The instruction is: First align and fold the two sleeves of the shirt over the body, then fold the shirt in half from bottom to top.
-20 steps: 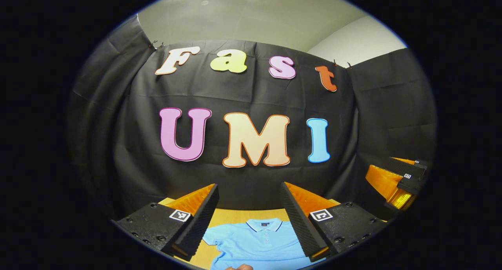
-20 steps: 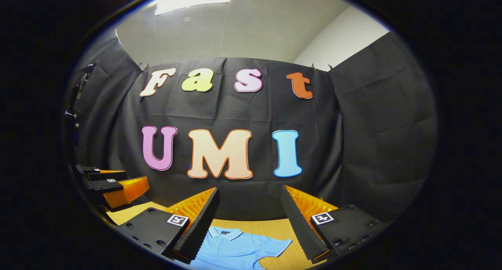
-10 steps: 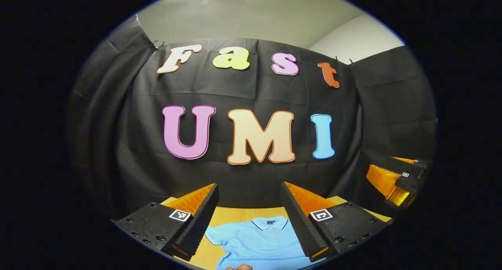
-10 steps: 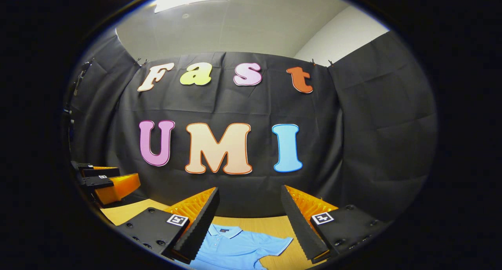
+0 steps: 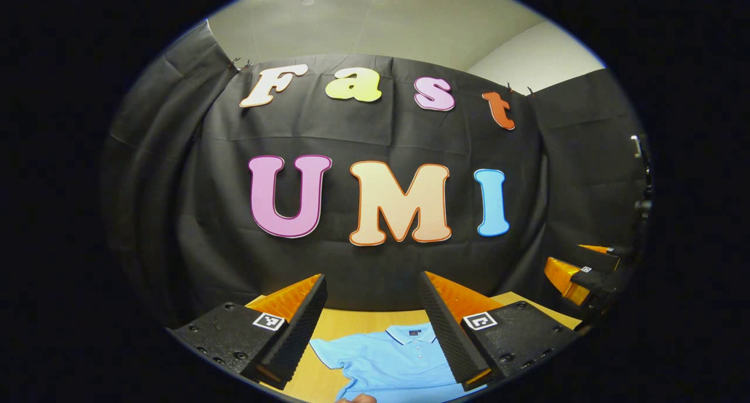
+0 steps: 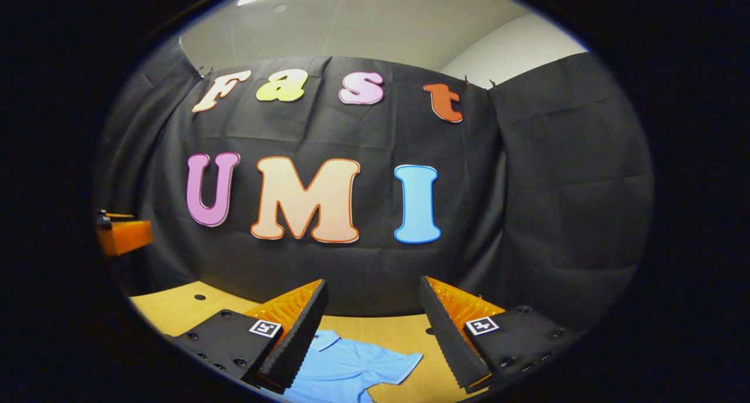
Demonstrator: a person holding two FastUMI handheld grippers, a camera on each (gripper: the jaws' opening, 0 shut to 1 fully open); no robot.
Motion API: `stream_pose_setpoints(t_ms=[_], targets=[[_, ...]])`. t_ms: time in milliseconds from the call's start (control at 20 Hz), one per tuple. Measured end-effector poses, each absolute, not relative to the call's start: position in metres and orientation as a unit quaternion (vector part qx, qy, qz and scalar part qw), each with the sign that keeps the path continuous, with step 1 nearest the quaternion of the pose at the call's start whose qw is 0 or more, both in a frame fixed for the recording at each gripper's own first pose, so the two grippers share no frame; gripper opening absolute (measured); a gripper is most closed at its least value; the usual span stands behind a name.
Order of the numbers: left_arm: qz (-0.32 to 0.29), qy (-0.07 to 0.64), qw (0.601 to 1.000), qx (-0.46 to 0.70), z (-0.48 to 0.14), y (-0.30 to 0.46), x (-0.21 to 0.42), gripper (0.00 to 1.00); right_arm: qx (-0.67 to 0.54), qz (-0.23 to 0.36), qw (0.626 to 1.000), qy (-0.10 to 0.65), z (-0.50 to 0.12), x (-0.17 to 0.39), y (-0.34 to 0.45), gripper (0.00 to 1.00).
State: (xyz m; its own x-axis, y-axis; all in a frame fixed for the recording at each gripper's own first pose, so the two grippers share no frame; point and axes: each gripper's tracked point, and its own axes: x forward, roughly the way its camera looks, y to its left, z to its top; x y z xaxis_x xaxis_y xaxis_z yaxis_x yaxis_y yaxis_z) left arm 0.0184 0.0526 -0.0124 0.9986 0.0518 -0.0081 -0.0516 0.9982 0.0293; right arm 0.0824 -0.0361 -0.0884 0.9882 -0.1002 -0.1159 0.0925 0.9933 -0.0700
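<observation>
A light blue polo shirt (image 5: 392, 359) lies flat on the wooden table (image 5: 351, 318), collar toward the black cloth wall. In the left gripper view my left gripper (image 5: 372, 277) hangs open above the collar and left sleeve, holding nothing. The right gripper (image 5: 586, 271) shows far off at the right edge. In the right gripper view my right gripper (image 6: 373, 281) is open over the shirt (image 6: 343, 368), whose right sleeve (image 6: 404, 362) spreads out on the table (image 6: 176, 309). The left gripper (image 6: 120, 236) peeks in at the left edge.
Black cloth walls close the table at the back and on both sides. A small hole (image 6: 200, 297) marks the tabletop at the left. A fingertip of a hand (image 5: 357, 398) shows at the bottom edge over the shirt.
The right gripper view has tipped down and swung right, so more table shows and the left gripper sits higher at its edge. The left gripper view drifted slightly left.
</observation>
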Motion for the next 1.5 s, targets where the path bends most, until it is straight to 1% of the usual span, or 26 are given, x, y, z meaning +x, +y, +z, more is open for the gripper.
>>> stream_pose_setpoints(t_ms=[200, 250, 550, 600, 650, 700, 800, 850, 950, 1000, 1100, 1150, 1200, 1250, 1500], targets=[[0.036, -0.001, 0.999, 0.027, -0.01, 0.072, 0.023, 0.94, -0.043, -0.074, 0.992, 0.097, -0.135, 0.112, -0.061, 0.98], [0.04, 0.0, 0.999, 0.029, -0.01, 0.077, 0.024, 0.93, -0.044, -0.08, 0.99, 0.111, -0.15, 0.118, -0.067, 0.98], [0.073, 0.007, 0.996, 0.047, -0.011, 0.112, 0.031, 0.94, -0.056, -0.122, 0.974, 0.18, -0.227, 0.143, -0.107, 0.99], [0.077, 0.009, 0.996, 0.049, -0.013, 0.118, 0.031, 0.94, -0.05, -0.126, 0.971, 0.199, -0.245, 0.145, -0.112, 1.0], [0.079, 0.01, 0.996, 0.05, -0.014, 0.121, 0.031, 0.94, -0.045, -0.13, 0.966, 0.218, -0.263, 0.149, -0.114, 0.98], [0.081, 0.013, 0.995, 0.051, -0.015, 0.124, 0.033, 0.94, -0.044, -0.134, 0.962, 0.234, -0.282, 0.149, -0.117, 1.0], [0.086, 0.021, 0.995, 0.052, -0.021, 0.129, 0.036, 0.93, -0.052, -0.144, 0.952, 0.264, -0.316, 0.154, -0.125, 0.99], [0.087, 0.025, 0.995, 0.051, -0.024, 0.131, 0.038, 0.94, -0.054, -0.146, 0.947, 0.281, -0.329, 0.152, -0.129, 0.99], [0.088, 0.03, 0.995, 0.045, -0.029, 0.134, 0.039, 0.94, -0.054, -0.151, 0.933, 0.321, -0.363, 0.151, -0.137, 1.0], [0.09, 0.033, 0.995, 0.042, -0.032, 0.137, 0.041, 0.94, -0.049, -0.153, 0.927, 0.339, -0.378, 0.15, -0.141, 0.99], [0.095, 0.041, 0.994, 0.035, -0.04, 0.141, 0.043, 0.94, -0.028, -0.154, 0.914, 0.374, -0.403, 0.148, -0.143, 1.0], [0.096, 0.046, 0.994, 0.033, -0.043, 0.142, 0.044, 0.94, -0.015, -0.153, 0.908, 0.389, -0.414, 0.147, -0.144, 0.99], [0.099, 0.053, 0.993, 0.03, -0.048, 0.143, 0.046, 0.94, -0.002, -0.156, 0.9, 0.406, -0.427, 0.146, -0.144, 1.0], [0.1, 0.058, 0.993, 0.027, -0.051, 0.144, 0.047, 0.94, 0.004, -0.16, 0.894, 0.418, -0.435, 0.144, -0.147, 0.99], [0.104, 0.064, 0.992, 0.018, -0.058, 0.147, 0.047, 0.95, 0.009, -0.177, 0.865, 0.47, -0.47, 0.128, -0.155, 0.99]])
